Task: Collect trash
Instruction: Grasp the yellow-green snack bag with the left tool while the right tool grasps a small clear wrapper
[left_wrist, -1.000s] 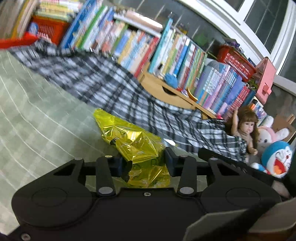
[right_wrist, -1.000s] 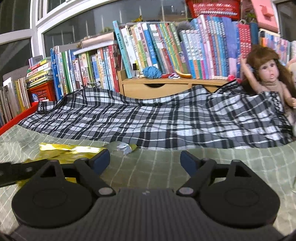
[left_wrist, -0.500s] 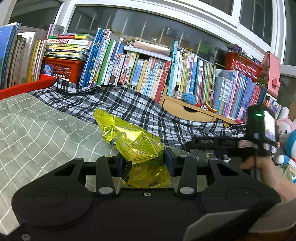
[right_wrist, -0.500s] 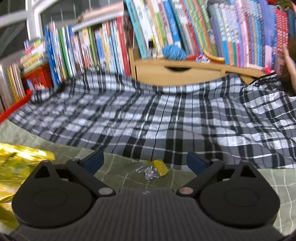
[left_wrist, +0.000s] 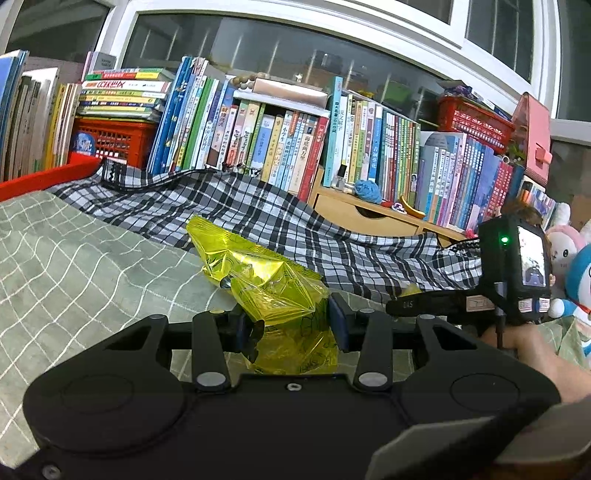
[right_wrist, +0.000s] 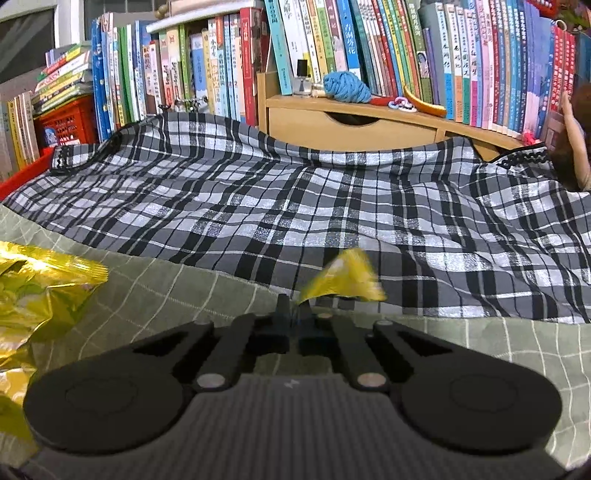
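So the left claw (left_wrist: 291, 326) is clamped on a big crinkly yellow bag (left_wrist: 266, 280), its two pads pressing into the lower part while the rest of the bag sticks out forward over the green checked bedsheet (left_wrist: 74, 266). In the right wrist view that same bag shows up at the left edge, sitting on the sheet. The right claw (right_wrist: 299, 325) has its fingers pinched nearly all the way together on a small yellow wrapper (right_wrist: 345, 282), which pokes up out of the tips, a bit blurry, right about where the green sheet meets the black-and-white plaid blanket (right_wrist: 332, 203). From the left wrist camera you can see the right claw's handle and little screen at the right side, with a hand (left_wrist: 535, 354) gripping it. The plaid blanket runs across the far side of the bed, bunched up against a long row of books (left_wrist: 258, 136) under the window. There's a wooden drawer box (right_wrist: 354, 125) among the books with a blue ball of yarn (right_wrist: 347, 86) on top, a red crate (left_wrist: 110, 142) off toward the left end, and some plush toys (left_wrist: 569, 254) past the right edge of the bed.
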